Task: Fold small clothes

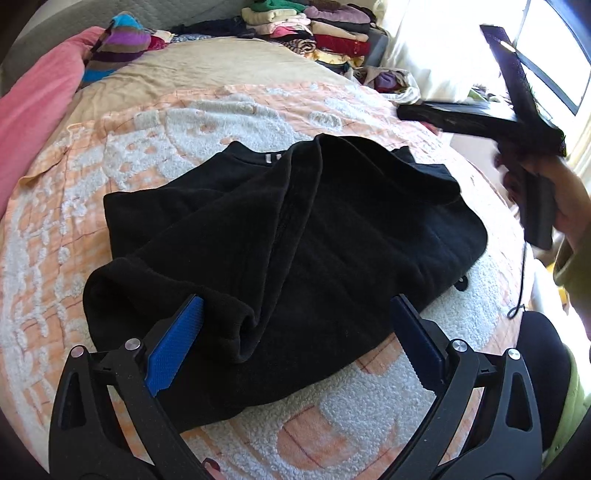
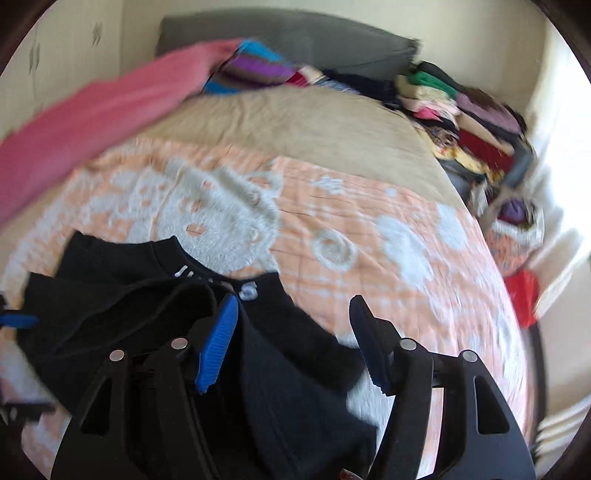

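1. Left wrist view: one black garment [image 1: 280, 236] lies partly folded on the peach-and-white bedspread [image 1: 177, 122], in the middle of the bed.
2. The left gripper [image 1: 295, 325] has its two blue-padded fingers [image 1: 173, 347] wide apart. They stand over the near edge of the garment and clamp nothing.
3. One hand [image 1: 554, 192] at the right holds the right gripper [image 1: 402, 110] above the bed, apart from the garment. It is blurred and seen from the side, so here I cannot tell how its jaws stand.
4. At the far end there is one stack of folded clothes [image 1: 317, 33], one pink blanket [image 1: 33, 110] and one striped cloth [image 1: 118, 48].
5. Right wrist view: the whole picture is blurred. The same single garment [image 2: 155, 321] lies at the lower left, its near part hidden behind the gripper body.
6. The right gripper [image 2: 291, 314] has its two fingers apart, over the garment's edge, with nothing clamped.
7. White marks on the collar [image 2: 218, 280] cannot be read.
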`<state>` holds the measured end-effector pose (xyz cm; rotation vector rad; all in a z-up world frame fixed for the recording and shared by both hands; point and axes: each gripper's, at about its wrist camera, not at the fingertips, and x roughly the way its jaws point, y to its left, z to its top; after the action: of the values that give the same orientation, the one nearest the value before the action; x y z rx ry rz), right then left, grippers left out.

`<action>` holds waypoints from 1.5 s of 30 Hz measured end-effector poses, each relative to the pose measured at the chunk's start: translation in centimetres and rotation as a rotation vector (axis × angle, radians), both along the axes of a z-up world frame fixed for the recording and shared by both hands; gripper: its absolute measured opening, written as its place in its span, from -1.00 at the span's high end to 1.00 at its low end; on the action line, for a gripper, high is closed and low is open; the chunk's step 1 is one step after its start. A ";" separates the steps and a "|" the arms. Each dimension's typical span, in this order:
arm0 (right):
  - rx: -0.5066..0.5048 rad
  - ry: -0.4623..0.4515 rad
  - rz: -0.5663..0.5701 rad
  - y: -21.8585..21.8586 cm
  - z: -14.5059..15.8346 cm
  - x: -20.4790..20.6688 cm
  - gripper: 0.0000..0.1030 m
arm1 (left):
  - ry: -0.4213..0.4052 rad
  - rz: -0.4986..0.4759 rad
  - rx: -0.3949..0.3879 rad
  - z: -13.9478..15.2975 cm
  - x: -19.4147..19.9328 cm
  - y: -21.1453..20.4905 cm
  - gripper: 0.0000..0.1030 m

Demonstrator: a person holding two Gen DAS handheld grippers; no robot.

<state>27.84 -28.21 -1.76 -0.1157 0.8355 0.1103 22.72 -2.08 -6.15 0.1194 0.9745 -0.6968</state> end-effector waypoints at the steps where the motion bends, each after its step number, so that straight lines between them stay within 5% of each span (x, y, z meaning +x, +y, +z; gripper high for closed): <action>1: 0.031 -0.004 0.008 -0.4 0.2 -1.3 -0.20 | -0.004 -0.013 -0.002 0.2 -0.1 0.2 -0.81; 6: 0.114 0.086 0.092 -1.0 -1.6 -7.5 -0.20 | -0.066 0.071 0.035 2.2 0.2 2.1 -0.81; 11: 0.185 0.262 0.062 -1.4 -5.5 -6.5 -0.15 | -0.064 0.151 0.024 3.6 0.9 5.4 -0.81; 14: 0.191 0.316 0.066 -1.1 -6.8 -4.4 0.24 | -0.018 0.136 0.013 3.2 1.1 6.0 -0.81; 18: 0.204 0.262 0.081 -0.8 -5.9 -1.2 0.26 | 0.027 0.090 0.016 2.0 1.1 5.7 -0.81; 21: 0.155 0.153 0.019 -1.7 -4.3 1.5 0.23 | 0.081 0.039 -0.081 1.5 1.2 5.3 -0.81; 24: 0.183 0.117 -0.074 -3.7 -3.6 3.2 -0.20 | 0.116 0.022 -0.118 0.8 1.3 4.9 -0.81; 30: 0.189 0.089 -0.039 -3.4 -3.3 0.5 -0.25 | 0.181 -0.030 -0.127 -0.9 1.3 2.9 -0.81; 38: 0.246 0.116 0.023 -1.2 -5.4 -7.5 -0.27 | 0.168 0.038 -0.186 -1.1 3.1 2.6 -0.81; 45: 0.236 0.143 0.033 -0.5 -5.7 -9.3 -0.42 | 0.084 0.273 -0.215 1.0 8.6 4.9 -0.81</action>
<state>18.58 -28.73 -7.44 0.1016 0.9573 0.2494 31.35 2.80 -5.16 -0.2300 0.9672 -0.5531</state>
